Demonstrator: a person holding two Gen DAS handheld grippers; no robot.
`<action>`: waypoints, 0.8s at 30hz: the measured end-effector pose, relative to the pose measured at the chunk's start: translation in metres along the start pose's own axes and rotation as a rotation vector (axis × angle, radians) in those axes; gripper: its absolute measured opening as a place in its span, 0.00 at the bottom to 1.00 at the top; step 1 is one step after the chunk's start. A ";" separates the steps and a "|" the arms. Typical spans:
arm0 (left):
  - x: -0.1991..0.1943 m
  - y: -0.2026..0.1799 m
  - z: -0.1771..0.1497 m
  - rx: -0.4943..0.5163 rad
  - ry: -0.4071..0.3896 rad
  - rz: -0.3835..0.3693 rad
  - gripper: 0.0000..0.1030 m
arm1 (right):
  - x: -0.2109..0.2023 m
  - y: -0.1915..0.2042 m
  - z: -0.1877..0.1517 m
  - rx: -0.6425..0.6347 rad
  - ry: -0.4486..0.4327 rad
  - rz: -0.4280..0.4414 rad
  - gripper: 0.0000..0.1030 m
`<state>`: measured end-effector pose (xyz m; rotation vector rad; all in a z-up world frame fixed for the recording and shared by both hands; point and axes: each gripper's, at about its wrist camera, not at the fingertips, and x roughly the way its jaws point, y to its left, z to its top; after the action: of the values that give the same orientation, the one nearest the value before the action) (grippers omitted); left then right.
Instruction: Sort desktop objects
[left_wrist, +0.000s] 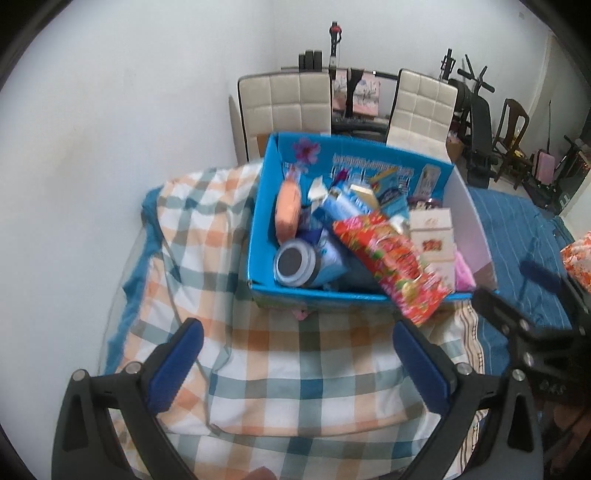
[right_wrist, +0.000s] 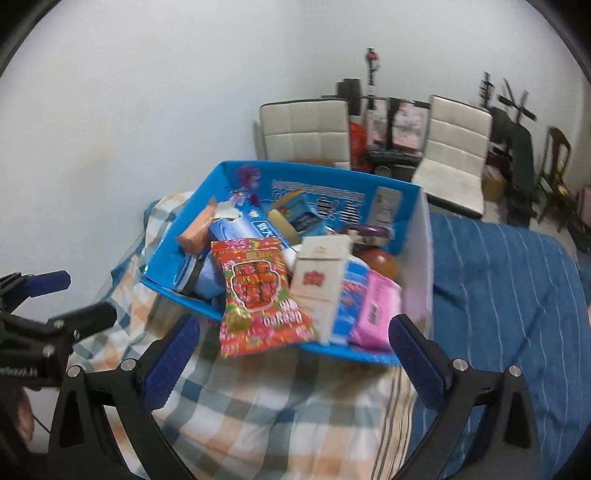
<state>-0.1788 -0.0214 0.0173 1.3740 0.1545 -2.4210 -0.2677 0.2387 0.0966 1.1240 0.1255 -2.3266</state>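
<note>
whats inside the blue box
The blue box is piled full: red snack bag hanging over its front rim, white carton, pink pack, orange packet, grey-lidded jar. Anything beneath is covered.

Blue box (right_wrist: 384, 356): printed cardboard, slight sheen. Red snack packet (right_wrist: 260, 295): glossy plastic film. Checked cover (left_wrist: 280, 373): soft matt cloth. Chairs (left_wrist: 284, 99): quilted smooth leatherette.

Background: two cream quilted chairs (left_wrist: 291, 99) (right_wrist: 458, 144) against the white wall (left_wrist: 110, 110), dark exercise equipment (left_wrist: 476, 122) (blurred) at right; checked quilt (left_wrist: 280, 373) overlapping a blue striped bedspread (right_wrist: 509, 280).
</note>
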 end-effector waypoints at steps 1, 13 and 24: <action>-0.009 -0.004 0.002 -0.003 -0.010 0.001 1.00 | -0.007 -0.003 -0.002 0.024 -0.003 0.001 1.00; -0.063 -0.048 0.005 0.052 -0.077 -0.096 1.00 | -0.065 -0.006 -0.019 0.082 -0.046 -0.034 1.00; -0.086 -0.053 0.011 0.050 -0.109 -0.012 1.00 | -0.083 -0.006 -0.018 0.031 -0.073 -0.087 1.00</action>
<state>-0.1662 0.0462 0.0920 1.2610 0.0758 -2.5182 -0.2162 0.2857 0.1462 1.0667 0.1132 -2.4510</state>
